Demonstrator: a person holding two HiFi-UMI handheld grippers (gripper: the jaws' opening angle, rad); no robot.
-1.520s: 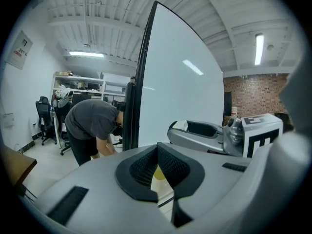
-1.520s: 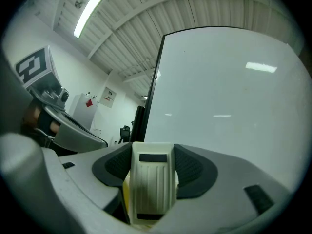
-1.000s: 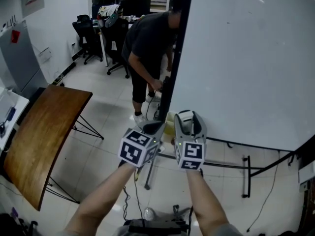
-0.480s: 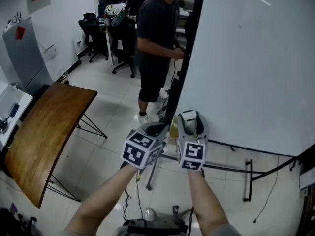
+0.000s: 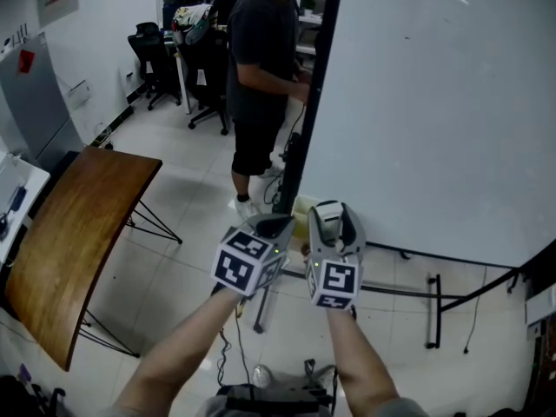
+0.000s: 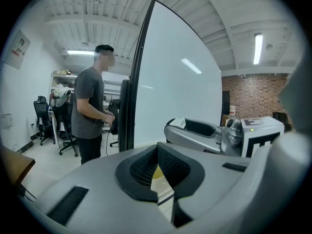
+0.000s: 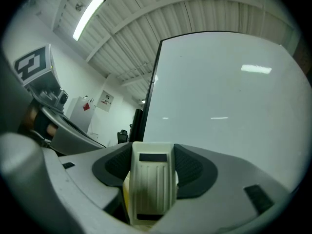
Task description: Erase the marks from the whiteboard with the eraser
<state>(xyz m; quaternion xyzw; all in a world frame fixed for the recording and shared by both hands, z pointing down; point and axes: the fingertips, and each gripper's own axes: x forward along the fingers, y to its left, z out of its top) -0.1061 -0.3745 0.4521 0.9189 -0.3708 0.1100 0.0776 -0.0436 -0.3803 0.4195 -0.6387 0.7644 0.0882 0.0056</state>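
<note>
The whiteboard [image 5: 434,111] stands upright on the right and looks almost bare, with only a tiny dark speck [image 5: 407,36] showing. My right gripper [image 5: 328,210] is shut on a cream ribbed eraser [image 7: 151,189], which fills the gap between its dark pads. Its tip points at the board's lower left corner, a little short of the surface. Just left of it, my left gripper [image 5: 274,226] is shut with nothing held. In the left gripper view the pads [image 6: 170,167] meet, and a sliver of yellow shows beyond them.
A person [image 5: 261,59] stands at the board's left edge, hands at the black frame [image 5: 308,85]. A tilted brown wooden tabletop [image 5: 74,241] on thin legs is to the left. Black stand feet [image 5: 433,311] cross the tiled floor. Office chairs [image 5: 156,59] stand at the back.
The person beside the board has straightened up from a bent posture. Both grippers stay where they were, the eraser still held.
</note>
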